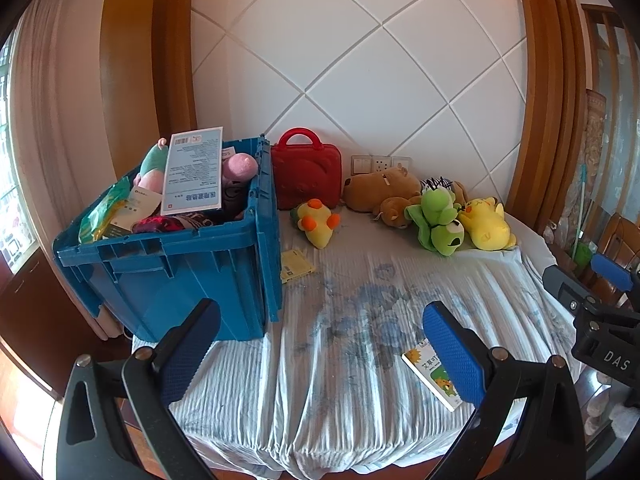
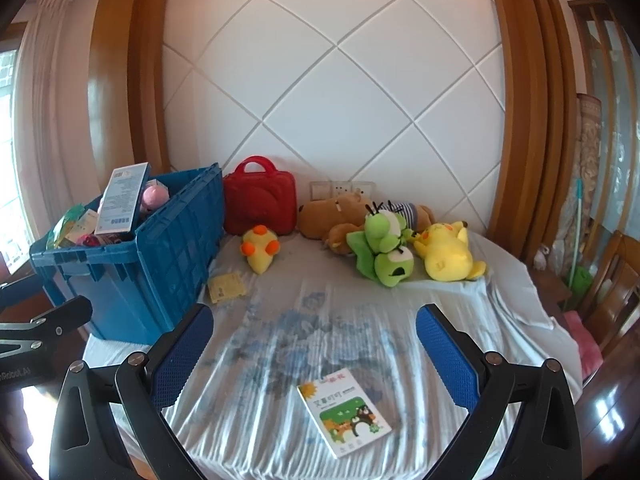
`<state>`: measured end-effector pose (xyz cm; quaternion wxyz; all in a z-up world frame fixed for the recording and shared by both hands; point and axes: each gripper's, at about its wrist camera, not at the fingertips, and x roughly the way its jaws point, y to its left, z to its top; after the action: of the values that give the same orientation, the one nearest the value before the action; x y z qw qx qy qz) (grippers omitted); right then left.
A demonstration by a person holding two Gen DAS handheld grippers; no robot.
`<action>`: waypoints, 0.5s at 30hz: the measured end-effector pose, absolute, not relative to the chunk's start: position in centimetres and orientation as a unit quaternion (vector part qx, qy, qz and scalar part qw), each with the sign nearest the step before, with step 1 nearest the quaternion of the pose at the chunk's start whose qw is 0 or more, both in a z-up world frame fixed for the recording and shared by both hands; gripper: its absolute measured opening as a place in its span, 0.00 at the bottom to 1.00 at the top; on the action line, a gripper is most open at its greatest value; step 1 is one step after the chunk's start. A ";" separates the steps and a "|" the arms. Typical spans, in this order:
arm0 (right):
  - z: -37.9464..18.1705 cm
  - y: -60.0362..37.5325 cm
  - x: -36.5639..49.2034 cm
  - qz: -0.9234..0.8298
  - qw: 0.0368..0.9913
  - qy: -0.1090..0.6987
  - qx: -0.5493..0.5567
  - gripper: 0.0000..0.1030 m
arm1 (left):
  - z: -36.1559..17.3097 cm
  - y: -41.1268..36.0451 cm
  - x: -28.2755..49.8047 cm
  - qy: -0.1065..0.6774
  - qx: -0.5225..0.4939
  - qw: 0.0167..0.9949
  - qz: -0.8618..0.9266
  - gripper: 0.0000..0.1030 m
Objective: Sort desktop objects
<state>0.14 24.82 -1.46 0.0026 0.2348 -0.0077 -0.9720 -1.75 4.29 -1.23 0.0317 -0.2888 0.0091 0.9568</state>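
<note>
A blue crate (image 1: 172, 272) full of toys and packets stands at the table's left; it also shows in the right wrist view (image 2: 132, 276). A small picture book (image 2: 344, 416) lies on the cloth near the front, between my right gripper's fingers (image 2: 448, 360); the left wrist view shows it (image 1: 430, 376) partly behind the right finger. A yellow duck plush (image 1: 318, 222), a brown plush (image 1: 380, 192), a green frog plush (image 1: 438, 220) and a yellow Pikachu plush (image 1: 486, 226) lie at the back. My left gripper (image 1: 320, 356) and right gripper (image 2: 314, 356) are open and empty above the cloth.
A red carry case (image 1: 306, 176) leans on the wall behind the crate. A small yellow packet (image 1: 296, 266) lies beside the crate. The table wears a striped blue-flowered cloth (image 1: 348, 360). Wooden chairs (image 2: 612, 292) stand at the right. The right gripper's body (image 1: 600, 320) shows at the left view's edge.
</note>
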 end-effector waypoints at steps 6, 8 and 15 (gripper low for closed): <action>-2.2 27.0 -0.3 -0.970 -0.002 -0.014 0.242 1.00 | -2.3 6.7 -3.4 0.001 -0.311 0.043 0.950 1.00; -2.5 28.2 -0.6 -0.969 -0.005 -0.018 0.245 1.00 | -2.6 7.5 -4.0 -0.002 -0.318 0.046 0.947 1.00; -4.2 34.8 -1.4 -0.969 -0.018 -0.059 0.238 1.00 | -4.3 10.9 -6.6 -0.008 -0.344 0.048 0.938 1.00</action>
<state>-1.43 34.78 -4.16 -0.0175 0.2382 -0.0587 -0.9693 -6.62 10.95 -4.26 0.0481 -0.3438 -0.0078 0.9378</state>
